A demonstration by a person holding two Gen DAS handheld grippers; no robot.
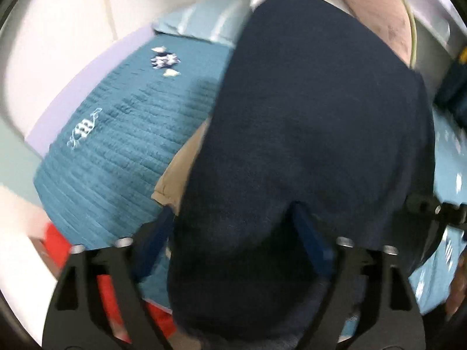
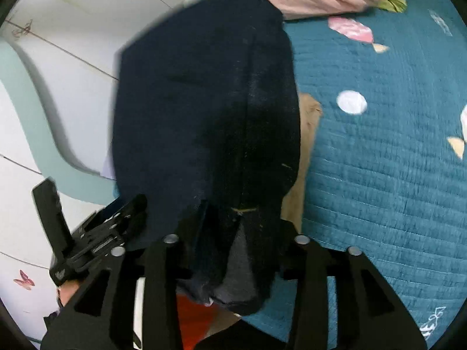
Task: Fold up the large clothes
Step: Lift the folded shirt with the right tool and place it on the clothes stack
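While both our left claw (image 1: 230,227) and right claw (image 2: 233,227) pinch the limp, soft navy garment (image 1: 306,116) above the bed (image 2: 379,175), we judge its corners the best hold

soft even indoor light, heavy motion blur, fisheye bending and dark vignette at the edges.

The left gripper (image 1: 230,227) has its blue fingers (image 1: 309,233) spread apart around dark fabric. The right gripper (image 2: 238,233) pinches the same fabric, fingertips hidden.
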